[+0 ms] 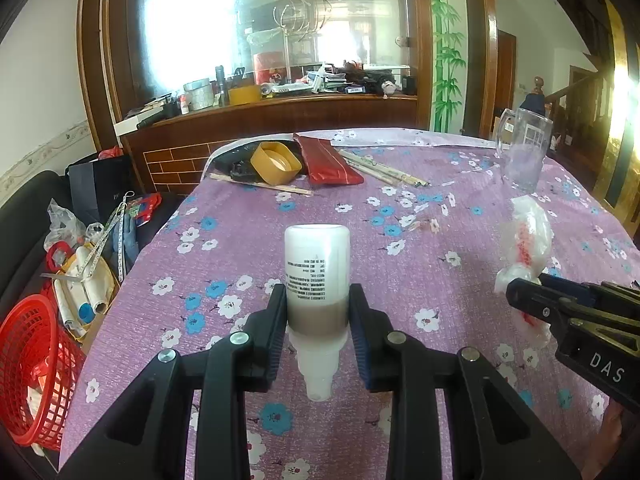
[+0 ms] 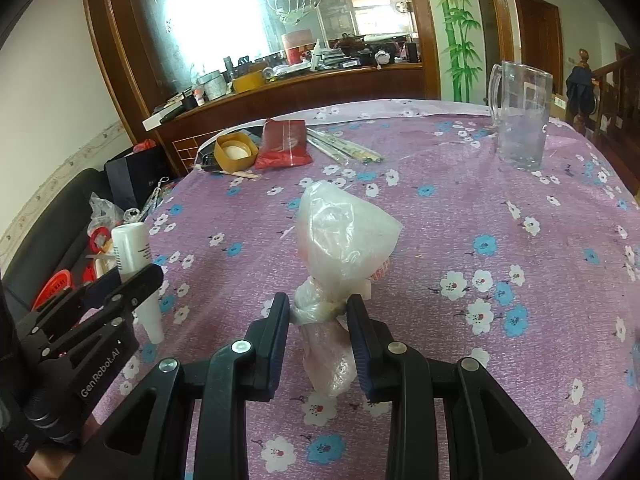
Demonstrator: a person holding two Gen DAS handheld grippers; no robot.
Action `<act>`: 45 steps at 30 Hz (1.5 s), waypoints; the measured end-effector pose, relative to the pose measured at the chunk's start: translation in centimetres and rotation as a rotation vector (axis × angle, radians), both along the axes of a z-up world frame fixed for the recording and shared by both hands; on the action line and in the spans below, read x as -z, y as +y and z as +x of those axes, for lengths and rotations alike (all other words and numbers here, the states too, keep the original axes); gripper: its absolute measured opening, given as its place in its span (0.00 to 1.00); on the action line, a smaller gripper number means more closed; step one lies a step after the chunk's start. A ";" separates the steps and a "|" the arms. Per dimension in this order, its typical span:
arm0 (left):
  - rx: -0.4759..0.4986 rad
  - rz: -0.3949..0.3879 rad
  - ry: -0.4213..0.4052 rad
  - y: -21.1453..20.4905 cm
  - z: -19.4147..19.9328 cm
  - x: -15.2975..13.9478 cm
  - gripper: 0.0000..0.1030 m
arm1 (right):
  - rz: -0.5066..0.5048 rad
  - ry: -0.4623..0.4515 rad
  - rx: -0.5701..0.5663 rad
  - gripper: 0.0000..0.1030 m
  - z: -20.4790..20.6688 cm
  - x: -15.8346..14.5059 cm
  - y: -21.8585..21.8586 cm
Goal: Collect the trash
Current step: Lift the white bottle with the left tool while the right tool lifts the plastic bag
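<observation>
— Any lettering you can read?
— "DAS" in white on the right gripper point(image 1: 520, 288); "GenRobot.AI" on the left gripper point(image 2: 136, 280).
— And the white bottle point(image 1: 317, 276)?
— Fine print and red marks on the plastic bag point(image 2: 344, 236), both illegible.

We see a round table under a purple flowered tablecloth point(image 1: 460, 184). Behind it stands a dark wooden sideboard point(image 1: 280, 116) crowded with boxes and bottles, backed by a large arched mirror point(image 1: 256, 28) that throws back bright window glare and a chandelier. A painted green bamboo strip point(image 1: 448, 48) runs up the white wall beside the mirror frame. A dark sofa point(image 2: 52, 216) sits at the left, with a black paper bag point(image 1: 100, 184) leaning by it. At the right we find a brown wooden door point(image 2: 536, 44) and a wooden stair railing point(image 2: 612, 92).
</observation>
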State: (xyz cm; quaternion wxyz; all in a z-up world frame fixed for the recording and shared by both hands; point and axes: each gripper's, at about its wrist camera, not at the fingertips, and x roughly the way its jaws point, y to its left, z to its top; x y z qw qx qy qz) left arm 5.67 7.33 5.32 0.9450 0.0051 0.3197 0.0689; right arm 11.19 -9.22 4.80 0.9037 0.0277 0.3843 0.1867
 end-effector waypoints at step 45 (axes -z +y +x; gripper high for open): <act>-0.036 -0.018 -0.020 0.7 0.1 -0.3 0.28 | -0.231 -0.157 0.134 0.31 -1.1 -1.3 0.4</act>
